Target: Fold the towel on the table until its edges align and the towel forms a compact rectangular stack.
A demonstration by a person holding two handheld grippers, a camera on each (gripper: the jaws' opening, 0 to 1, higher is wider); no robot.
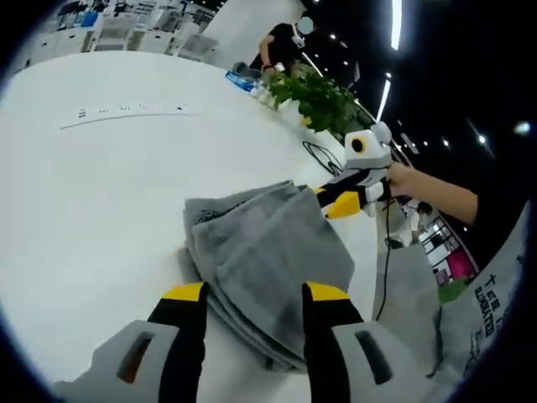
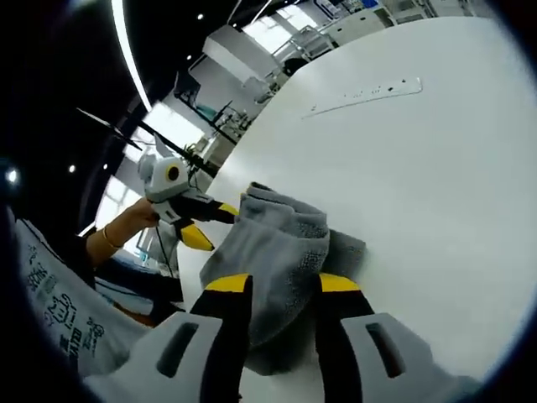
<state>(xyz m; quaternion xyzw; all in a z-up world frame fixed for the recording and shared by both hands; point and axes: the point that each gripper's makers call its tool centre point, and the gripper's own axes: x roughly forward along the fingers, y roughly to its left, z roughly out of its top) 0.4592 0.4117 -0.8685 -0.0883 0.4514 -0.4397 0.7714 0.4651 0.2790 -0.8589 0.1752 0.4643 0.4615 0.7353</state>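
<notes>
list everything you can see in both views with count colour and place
towel: 1, grey, folded in layers on the table, between both grippers
table: 1, white, under the towel
strip: 1, white, lying far across the table
plant: 1, green, at the table's far edge
cable: 1, black, looped beside the plant
person: 1, dark top, standing beyond the table
left gripper: 1, black and yellow, jaws astride the towel's edge
right gripper: 1, black and yellow, jaws astride the towel
hand: 1, holding the right gripper
</notes>
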